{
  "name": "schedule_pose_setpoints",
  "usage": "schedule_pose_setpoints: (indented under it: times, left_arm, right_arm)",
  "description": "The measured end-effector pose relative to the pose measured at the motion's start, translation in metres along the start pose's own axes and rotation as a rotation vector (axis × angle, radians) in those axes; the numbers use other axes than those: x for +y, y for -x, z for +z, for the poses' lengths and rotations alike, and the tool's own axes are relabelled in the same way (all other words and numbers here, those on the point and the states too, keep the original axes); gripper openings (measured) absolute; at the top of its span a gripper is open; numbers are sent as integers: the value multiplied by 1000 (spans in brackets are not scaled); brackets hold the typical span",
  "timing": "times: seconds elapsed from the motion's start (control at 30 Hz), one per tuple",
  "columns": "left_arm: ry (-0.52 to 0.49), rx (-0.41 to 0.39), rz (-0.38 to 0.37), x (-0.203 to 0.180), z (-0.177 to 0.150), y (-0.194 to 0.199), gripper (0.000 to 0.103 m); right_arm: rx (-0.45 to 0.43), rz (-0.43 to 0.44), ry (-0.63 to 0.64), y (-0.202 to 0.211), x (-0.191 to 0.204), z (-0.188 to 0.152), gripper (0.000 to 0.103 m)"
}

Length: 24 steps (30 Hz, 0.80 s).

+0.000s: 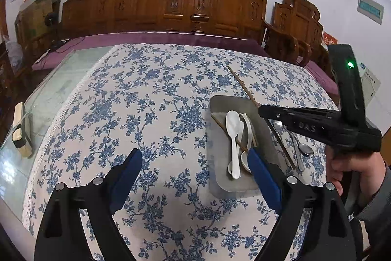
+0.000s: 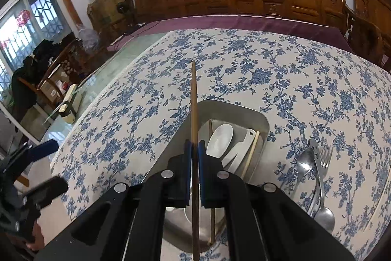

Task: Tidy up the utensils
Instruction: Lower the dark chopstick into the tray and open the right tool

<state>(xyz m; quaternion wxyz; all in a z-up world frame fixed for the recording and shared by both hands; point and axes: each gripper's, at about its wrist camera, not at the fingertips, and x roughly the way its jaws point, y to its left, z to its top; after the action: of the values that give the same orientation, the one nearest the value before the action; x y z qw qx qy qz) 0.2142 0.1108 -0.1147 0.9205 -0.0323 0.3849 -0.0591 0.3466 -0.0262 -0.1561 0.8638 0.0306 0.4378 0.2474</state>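
On your counter (image 2: 244, 70) with its blue-flowered cloth, the grey metal tray (image 2: 262, 125) already holds white ceramic spoons (image 2: 220, 137) and chopsticks — the steel spoons and fork (image 2: 315, 170) still lie beside it. Your right tongs (image 2: 194, 151) are clamped on a brown wooden chopstick (image 2: 193, 99) above the tray; your left tongs (image 1: 195, 163) stand wide apart, empty.

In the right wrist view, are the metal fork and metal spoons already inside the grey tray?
No, the metal fork and metal spoons lie on the blue floral tablecloth, beside the grey metal tray.
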Motion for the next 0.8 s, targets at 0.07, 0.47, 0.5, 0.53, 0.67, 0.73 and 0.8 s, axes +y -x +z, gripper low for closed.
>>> schedule_pose_setpoints:
  times: [0.07, 0.47, 0.5, 0.53, 0.67, 0.73, 0.8]
  left_arm:
    - [3, 4, -5, 2, -3, -2, 84]
    - [27, 39, -32, 3, -21, -20, 84]
    - [22, 42, -31, 2, -22, -20, 84]
    - [15, 44, -29, 2, -23, -21, 84]
    - [21, 51, -31, 4, -24, -24, 84]
    - [14, 49, -27, 4, -24, -24, 84]
    - [13, 48, -30, 4, -24, -24, 84]
  right_arm:
    - [1, -4, -12, -6, 0, 0, 6]
    - [20, -51, -23, -35, -5, -9, 6]
    - [23, -49, -28, -37, -6, -11, 6]
    - [25, -52, -31, -39, -7, -13, 6]
    - [36, -61, -55, -43, -8, -18, 7]
    - [42, -60, -56, -44, -7, -20, 8]
    - [43, -50, -51, -42, -5, -21, 8]
